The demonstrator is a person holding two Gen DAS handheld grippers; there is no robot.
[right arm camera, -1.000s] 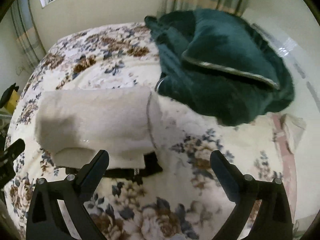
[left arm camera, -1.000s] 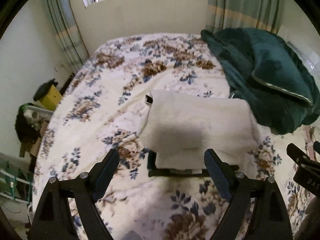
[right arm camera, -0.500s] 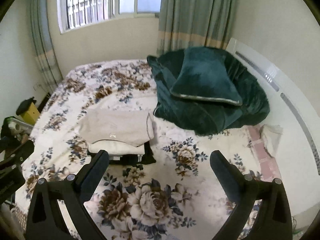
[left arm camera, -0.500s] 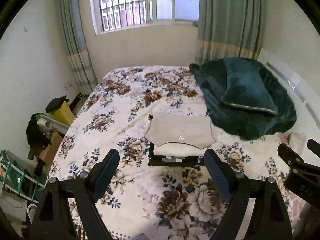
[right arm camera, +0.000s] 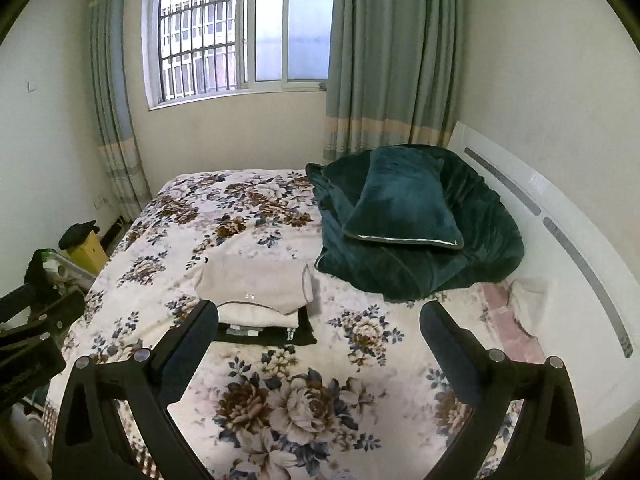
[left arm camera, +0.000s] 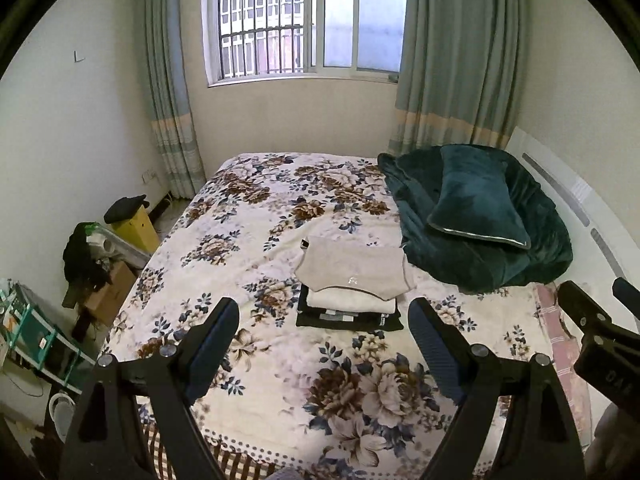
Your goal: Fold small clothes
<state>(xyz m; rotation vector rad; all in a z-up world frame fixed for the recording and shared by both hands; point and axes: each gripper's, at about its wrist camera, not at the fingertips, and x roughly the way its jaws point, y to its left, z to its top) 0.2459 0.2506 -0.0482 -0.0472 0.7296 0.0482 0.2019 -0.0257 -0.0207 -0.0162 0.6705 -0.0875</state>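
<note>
The left gripper [left arm camera: 322, 322] stood with its two fingers spread wide and nothing between them; the right gripper [right arm camera: 318, 324] was likewise spread and empty. Both were held above the near edge of the bed with the floral cream bedspread [left arm camera: 256, 216], well apart from the clothes.

One stack of folded small clothes [left arm camera: 352, 284] lay near the middle of the bed, at 12 o'clock from the left gripper and at 11 o'clock from the right. Three layers could be counted: a beige folded top [right arm camera: 254, 284] uppermost, a cream folded garment [right arm camera: 260, 316] beneath it, and a black folded garment [right arm camera: 296, 336] at the bottom. A striped edge showed between the lower layers; whether it was a fourth piece could not be told.

Open bedspread lay on all sides of the stack except at 2 o'clock, where one heaped dark green plush blanket [left arm camera: 480, 264] carried one dark green pillow [left arm camera: 476, 200]. The right gripper's left finger covered the stack's near-left corner in the right view.
</note>
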